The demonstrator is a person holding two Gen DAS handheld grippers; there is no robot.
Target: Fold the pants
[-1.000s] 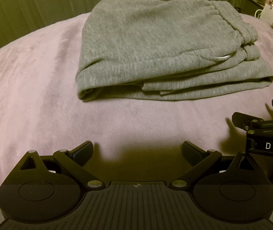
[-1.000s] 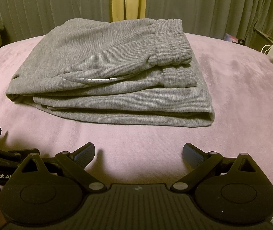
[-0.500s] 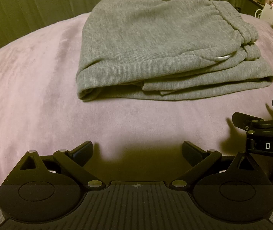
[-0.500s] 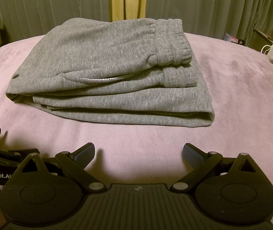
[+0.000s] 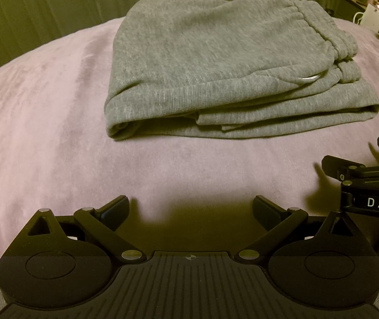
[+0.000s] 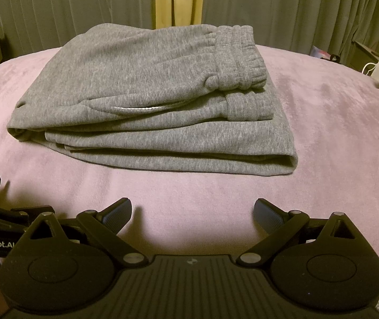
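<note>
Grey sweatpants (image 5: 216,61) lie folded in a compact stack on the pink bedspread (image 5: 43,106), with the elastic waistband on top at the right. They also show in the right wrist view (image 6: 149,101), with a white drawstring (image 6: 133,108) peeking from a fold. My left gripper (image 5: 190,210) is open and empty, well short of the stack's near edge. My right gripper (image 6: 192,211) is open and empty, also short of the stack. The right gripper's side shows at the right edge of the left wrist view (image 5: 362,175).
Grey-green curtains (image 6: 295,8) with a yellow strip (image 6: 180,0) hang behind the bed. A white bag and pink items (image 5: 373,18) stand at the far right. The bedspread (image 6: 335,122) surrounds the stack on all sides.
</note>
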